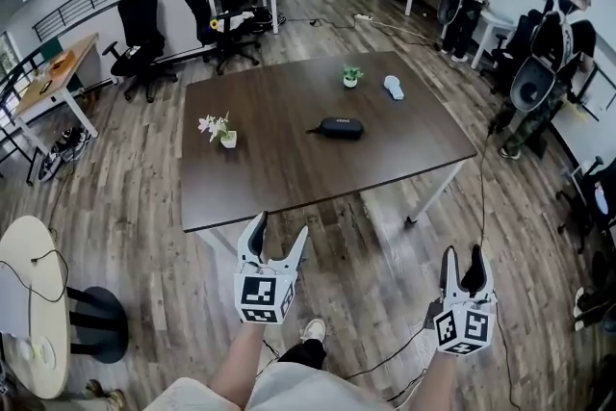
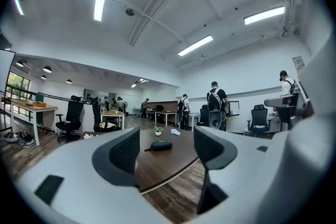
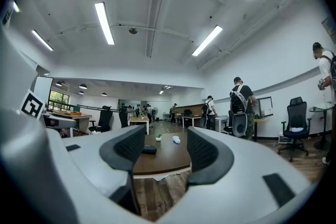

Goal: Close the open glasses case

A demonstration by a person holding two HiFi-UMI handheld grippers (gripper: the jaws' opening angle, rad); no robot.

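The black glasses case (image 1: pixel 342 127) lies near the middle of the dark brown table (image 1: pixel 289 168). It looks like a low oval, and I cannot tell how its lid stands. Both grippers hover over the wooden floor, short of the table's near edge and well apart from the case. My left gripper (image 1: pixel 279 232) is open with nothing between its fingers. My right gripper (image 1: pixel 462 257) is open and empty too. The left gripper view shows the case (image 2: pixel 161 146) far ahead between the jaws of the left gripper (image 2: pixel 166 140). In the right gripper view the case (image 3: pixel 149 149) sits beside the left finger of the right gripper (image 3: pixel 165 145).
On the table stand a white flower pot (image 1: pixel 224 134), a small green plant (image 1: pixel 350 76) and a white object (image 1: pixel 394 88). A round white side table (image 1: pixel 29 303) with a black stool is at lower left. Office chairs, desks and people (image 1: pixel 553 63) stand around, and cables cross the floor.
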